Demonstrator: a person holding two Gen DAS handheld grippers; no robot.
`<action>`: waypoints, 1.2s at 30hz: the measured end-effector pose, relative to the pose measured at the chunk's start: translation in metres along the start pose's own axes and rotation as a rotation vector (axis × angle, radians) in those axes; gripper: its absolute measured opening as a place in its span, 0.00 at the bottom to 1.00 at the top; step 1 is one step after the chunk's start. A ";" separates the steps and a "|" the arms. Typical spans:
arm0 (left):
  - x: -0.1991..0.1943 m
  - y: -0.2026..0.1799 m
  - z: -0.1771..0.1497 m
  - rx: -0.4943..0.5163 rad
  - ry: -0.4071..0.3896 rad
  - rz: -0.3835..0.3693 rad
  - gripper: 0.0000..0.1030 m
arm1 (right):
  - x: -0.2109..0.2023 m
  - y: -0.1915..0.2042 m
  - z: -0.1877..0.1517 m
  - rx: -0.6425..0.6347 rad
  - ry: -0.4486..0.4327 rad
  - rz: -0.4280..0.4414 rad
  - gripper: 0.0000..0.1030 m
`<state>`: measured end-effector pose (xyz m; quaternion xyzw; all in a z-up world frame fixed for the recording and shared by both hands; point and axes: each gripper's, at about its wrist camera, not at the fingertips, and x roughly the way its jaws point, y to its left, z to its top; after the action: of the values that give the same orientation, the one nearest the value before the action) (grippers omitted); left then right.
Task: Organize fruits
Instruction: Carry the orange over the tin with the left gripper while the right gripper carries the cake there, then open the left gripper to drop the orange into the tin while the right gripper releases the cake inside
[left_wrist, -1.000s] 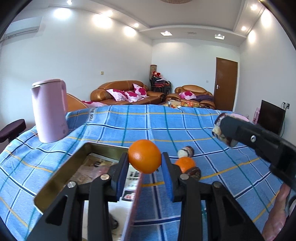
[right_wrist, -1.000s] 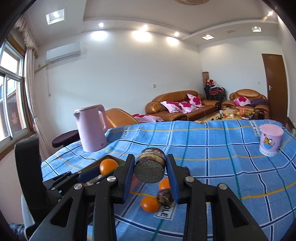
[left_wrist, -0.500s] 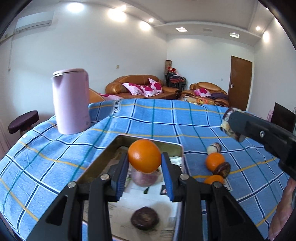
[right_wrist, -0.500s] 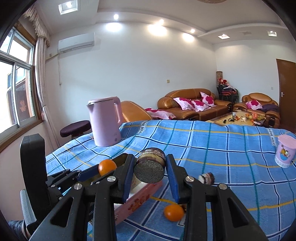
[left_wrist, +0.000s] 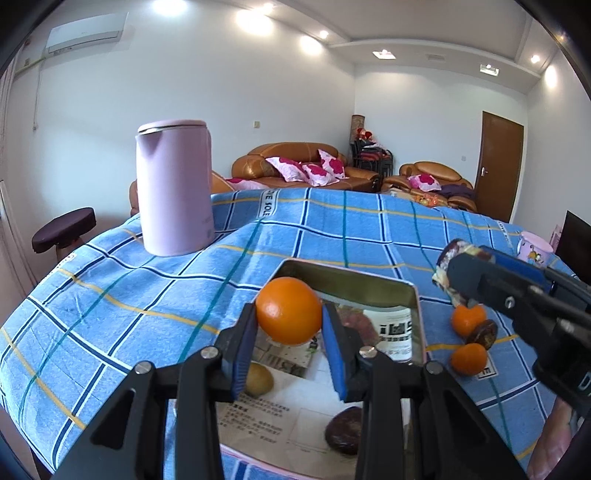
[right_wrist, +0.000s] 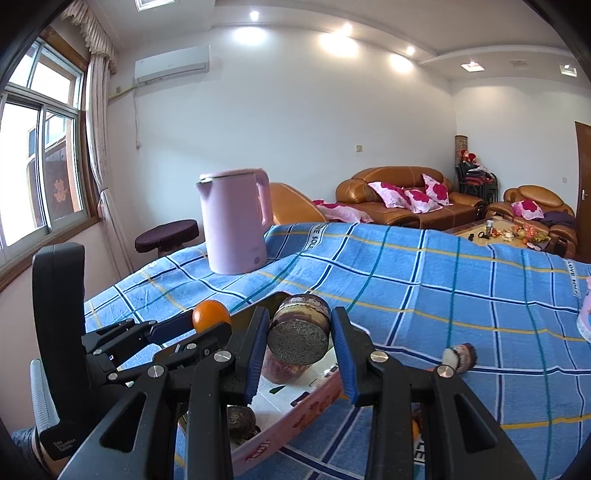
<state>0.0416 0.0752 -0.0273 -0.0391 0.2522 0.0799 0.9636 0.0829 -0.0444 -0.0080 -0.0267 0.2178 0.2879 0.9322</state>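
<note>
Fruit rides in both tongs above the tray (left_wrist: 415, 295): the left tongs (left_wrist: 290, 338) are clamped on an orange (left_wrist: 288, 310), the right tongs (right_wrist: 299, 350) on a cut dark-skinned fruit (right_wrist: 301, 330), probably so each can be dropped in with the pieces already lying on the tray's printed paper lining. Two small oranges (left_wrist: 468, 320) and a dark fruit wait on the counter (left_wrist: 110, 295) just right of the tray. A pink kettle (left_wrist: 173, 186) stands toward the far left corner. The checked cloth's stripe reads partly "SOLE"; the paper's print is illegible.
</note>
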 end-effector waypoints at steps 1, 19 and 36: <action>0.001 0.001 0.000 -0.001 0.003 0.003 0.36 | 0.004 0.001 -0.001 0.001 0.007 0.003 0.36; 0.010 0.012 -0.003 0.026 0.053 0.027 0.36 | 0.034 0.010 -0.015 -0.001 0.092 0.020 0.36; 0.017 0.008 -0.011 0.066 0.105 0.010 0.36 | 0.052 0.012 -0.026 -0.001 0.167 0.008 0.36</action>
<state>0.0496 0.0836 -0.0459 -0.0102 0.3053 0.0744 0.9493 0.1049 -0.0113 -0.0527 -0.0504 0.2948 0.2883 0.9096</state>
